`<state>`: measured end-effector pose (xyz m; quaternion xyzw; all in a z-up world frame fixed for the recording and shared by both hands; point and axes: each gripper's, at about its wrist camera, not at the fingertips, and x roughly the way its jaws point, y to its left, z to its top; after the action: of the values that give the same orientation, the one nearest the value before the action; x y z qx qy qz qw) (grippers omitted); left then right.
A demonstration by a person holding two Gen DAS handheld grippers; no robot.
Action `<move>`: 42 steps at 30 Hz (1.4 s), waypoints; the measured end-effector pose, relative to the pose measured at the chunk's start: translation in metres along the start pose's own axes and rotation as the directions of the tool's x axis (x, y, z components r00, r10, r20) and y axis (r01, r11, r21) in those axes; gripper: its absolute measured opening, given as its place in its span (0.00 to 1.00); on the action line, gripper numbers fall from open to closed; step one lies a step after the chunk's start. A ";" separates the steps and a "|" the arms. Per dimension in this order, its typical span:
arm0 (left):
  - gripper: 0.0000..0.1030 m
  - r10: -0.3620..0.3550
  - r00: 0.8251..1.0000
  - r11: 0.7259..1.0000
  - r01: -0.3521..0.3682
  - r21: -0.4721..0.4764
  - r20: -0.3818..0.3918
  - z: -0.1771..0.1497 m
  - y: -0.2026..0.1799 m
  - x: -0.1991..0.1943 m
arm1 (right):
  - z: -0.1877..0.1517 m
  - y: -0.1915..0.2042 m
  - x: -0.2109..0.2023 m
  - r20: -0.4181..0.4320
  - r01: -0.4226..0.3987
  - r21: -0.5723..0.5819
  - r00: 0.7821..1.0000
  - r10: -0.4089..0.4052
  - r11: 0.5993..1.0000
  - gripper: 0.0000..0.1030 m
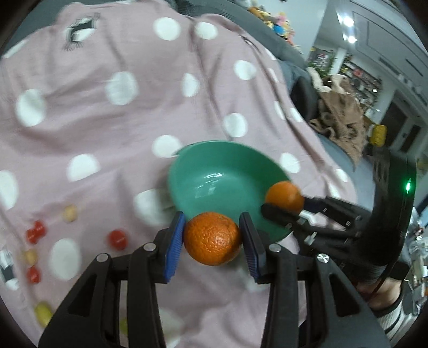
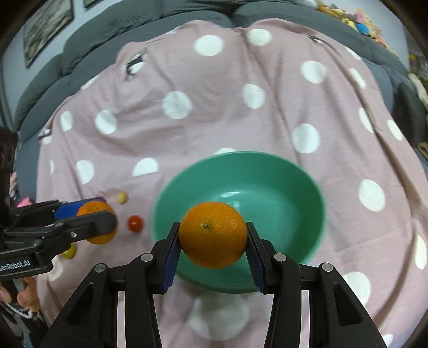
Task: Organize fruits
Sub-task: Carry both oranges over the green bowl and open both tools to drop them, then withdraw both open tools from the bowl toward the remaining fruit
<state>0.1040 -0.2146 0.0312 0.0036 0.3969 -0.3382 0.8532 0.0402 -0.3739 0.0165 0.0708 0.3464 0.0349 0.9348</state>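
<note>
I have each tongs clenched on an orange: left tongs [image 1: 212,238] just beside the green bowl [image 2: 307,187], right tongs [image 2: 212,238] over its near rim. I judge both are carried there for dropping in, since the bowl is empty.

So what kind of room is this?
Probably a living room: a grey sofa draped with a spotted pink blanket, framed pictures on the wall, and soft toys piled behind.
</note>
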 end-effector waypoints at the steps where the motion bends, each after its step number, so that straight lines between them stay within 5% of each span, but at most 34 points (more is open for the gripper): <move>1: 0.40 -0.009 1.000 1.000 0.009 0.003 -0.004 0.004 -0.004 0.007 | -0.001 -0.002 0.001 -0.005 0.011 0.001 1.000 -0.011 1.000 0.46; 13: 0.42 0.038 0.992 0.999 -0.036 0.017 -0.121 0.009 -0.011 0.065 | -0.011 -0.009 0.021 -0.081 0.088 -0.052 0.992 -0.093 0.995 0.46; 18: 0.64 0.053 0.991 0.999 -0.052 0.010 -0.119 0.007 -0.008 0.064 | -0.013 0.001 0.021 -0.086 0.103 -0.099 0.990 -0.111 0.990 0.48; 23: 0.73 0.062 0.996 0.998 -0.061 0.013 -0.069 0.005 -0.010 0.041 | -0.011 0.004 0.011 -0.057 0.148 -0.105 0.986 -0.155 0.983 0.49; 31: 0.84 0.136 0.990 0.989 -0.137 -0.046 -0.030 -0.034 0.014 -0.015 | -0.020 0.017 -0.017 -0.022 0.034 -0.057 0.999 -0.035 0.998 0.49; 42: 0.84 0.294 0.950 0.920 -0.311 -0.237 -0.104 -0.137 0.089 -0.098 | -0.052 0.069 -0.017 -0.128 -0.127 -0.104 0.985 0.113 0.986 0.48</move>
<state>0.0182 -0.0524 -0.0199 -0.0318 0.4593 -0.1494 0.8751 -0.0078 -0.3018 -0.0002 0.0369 0.3954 0.1150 0.9105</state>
